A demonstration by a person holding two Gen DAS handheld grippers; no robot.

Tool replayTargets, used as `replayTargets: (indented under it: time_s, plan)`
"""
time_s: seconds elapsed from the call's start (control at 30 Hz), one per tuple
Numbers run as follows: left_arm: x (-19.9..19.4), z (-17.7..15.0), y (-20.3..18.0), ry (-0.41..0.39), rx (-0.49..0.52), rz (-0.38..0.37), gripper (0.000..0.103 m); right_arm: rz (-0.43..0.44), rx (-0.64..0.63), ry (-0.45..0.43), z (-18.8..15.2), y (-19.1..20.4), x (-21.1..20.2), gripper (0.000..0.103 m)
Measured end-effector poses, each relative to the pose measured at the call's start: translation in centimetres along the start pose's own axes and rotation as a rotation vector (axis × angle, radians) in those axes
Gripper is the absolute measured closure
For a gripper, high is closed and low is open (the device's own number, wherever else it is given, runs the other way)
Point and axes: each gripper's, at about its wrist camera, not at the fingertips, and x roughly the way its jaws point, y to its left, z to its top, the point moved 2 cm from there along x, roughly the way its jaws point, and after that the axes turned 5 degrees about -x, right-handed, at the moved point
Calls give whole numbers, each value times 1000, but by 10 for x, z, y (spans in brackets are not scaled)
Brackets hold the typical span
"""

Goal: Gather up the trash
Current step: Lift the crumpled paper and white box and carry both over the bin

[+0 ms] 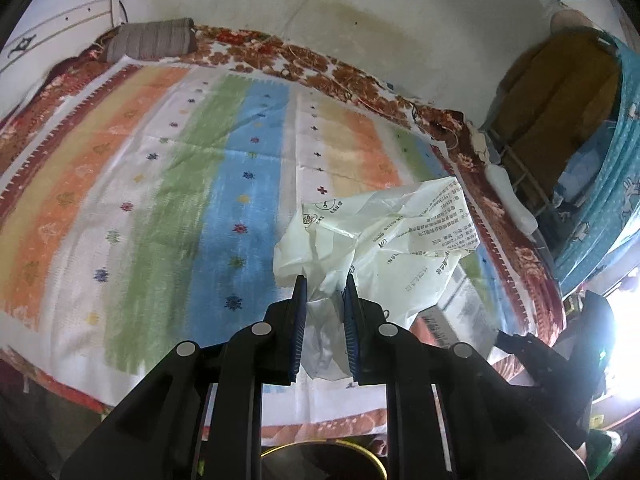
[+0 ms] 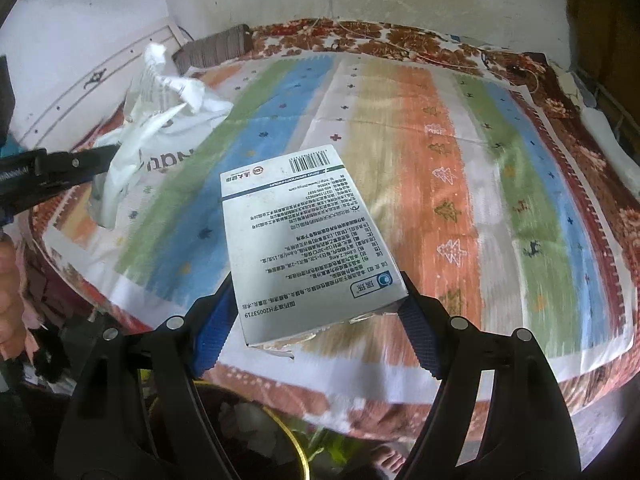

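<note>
My left gripper (image 1: pixel 323 282) is shut on a crumpled white plastic bag (image 1: pixel 384 240) with printed text, held above the striped bedspread (image 1: pixel 160 168). The bag also shows in the right wrist view (image 2: pixel 160 120), with the left gripper's fingers (image 2: pixel 80 164) pinching it. My right gripper (image 2: pixel 320 292) is shut on a white printed cardboard box (image 2: pixel 300 232) with a barcode, held above the bed's near edge. The box shows partly behind the bag in the left wrist view (image 1: pixel 460 312). A round bin with a gold rim (image 2: pixel 292 452) sits below the grippers, with some trash inside.
The bed carries a striped cover over a red floral blanket (image 1: pixel 320 68). A brown pillow (image 1: pixel 154 38) lies at the head by the wall. A rack with a brown garment (image 1: pixel 560 92) and blue cloth stands right of the bed. The bin rim (image 1: pixel 360 452) shows low in the left wrist view.
</note>
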Motion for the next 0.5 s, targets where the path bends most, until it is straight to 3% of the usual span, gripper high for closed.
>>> replayTargets:
  time_s: [0.5]
  plan:
    - [-48, -49, 0, -20, -8, -31, 86, 47, 37, -82, -45, 15, -65, 31]
